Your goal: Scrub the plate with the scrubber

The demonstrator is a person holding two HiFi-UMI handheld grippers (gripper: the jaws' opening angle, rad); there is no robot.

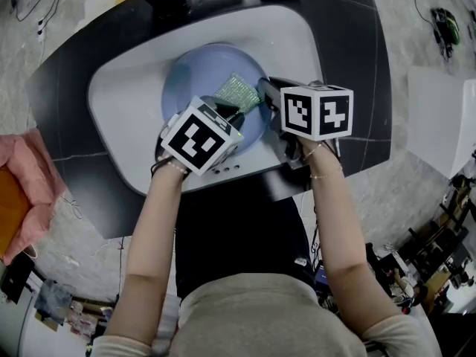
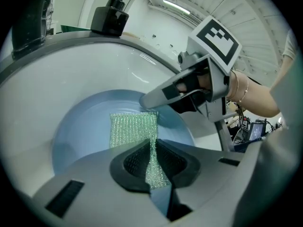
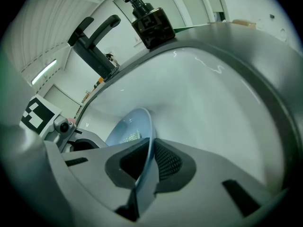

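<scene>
Grips the sparkly green mesh scrubber in the left gripper, jaws pinched tight on its near end, far end spread flat against the pale blue round plate. Clamps that plate's rim in the right gripper, jaws narrow, down inside the white oval sink basin

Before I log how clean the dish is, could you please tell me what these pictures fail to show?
Head view: the left tool and right tool cover the near part of the pale blue round plate.
Left gripper view: the lower end of the green mesh scrubber vanishes inside the left tool.
Right gripper view: the plate is edge-on, its face barely shown.
</scene>
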